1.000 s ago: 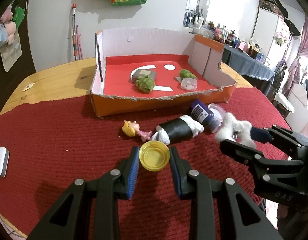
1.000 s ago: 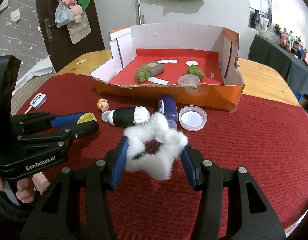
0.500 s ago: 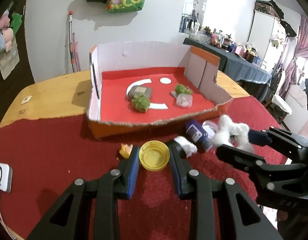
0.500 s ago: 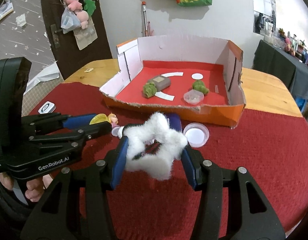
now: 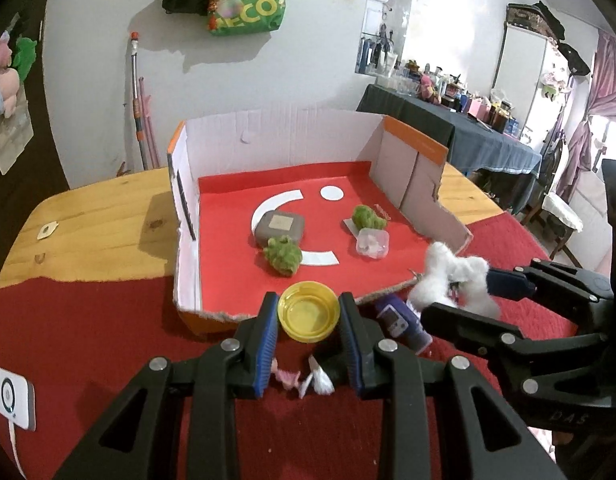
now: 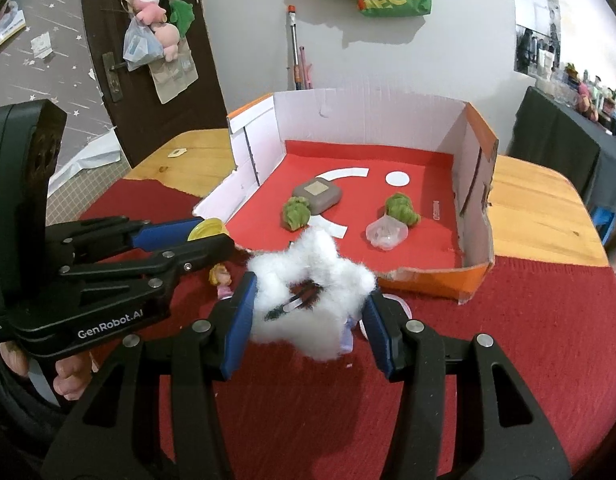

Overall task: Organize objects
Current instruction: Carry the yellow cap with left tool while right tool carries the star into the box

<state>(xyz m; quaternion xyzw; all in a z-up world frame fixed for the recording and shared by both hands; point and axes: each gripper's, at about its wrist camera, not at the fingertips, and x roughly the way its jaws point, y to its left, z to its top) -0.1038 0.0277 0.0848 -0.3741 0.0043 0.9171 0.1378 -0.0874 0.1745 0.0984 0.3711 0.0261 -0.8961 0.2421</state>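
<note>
My left gripper (image 5: pixel 309 332) is shut on a yellow lid (image 5: pixel 309 316) and holds it above the front edge of the cardboard box (image 5: pixel 188 216). My right gripper (image 6: pixel 310 318) is shut on a white fluffy star (image 6: pixel 308 288), also seen in the left wrist view (image 5: pixel 452 280), just in front of the box (image 6: pixel 474 276). Inside the box lie a grey case (image 5: pixel 280 226), two green fuzzy balls (image 5: pixel 283 255) (image 5: pixel 367 216) and a small clear container (image 5: pixel 372 243).
On the red cloth (image 6: pixel 508 360) below the grippers lie a small blonde doll (image 6: pixel 221 280), a dark blue bottle (image 5: pixel 400 322) and a clear round lid (image 6: pixel 402 308), partly hidden. A white device (image 5: pixel 14 398) lies at the left. The wooden table (image 5: pixel 96 208) extends behind.
Both grippers have risen and moved forward toward the box with the yellow lid and the fluffy star still held. The doll and bottle now lie beneath them.
</note>
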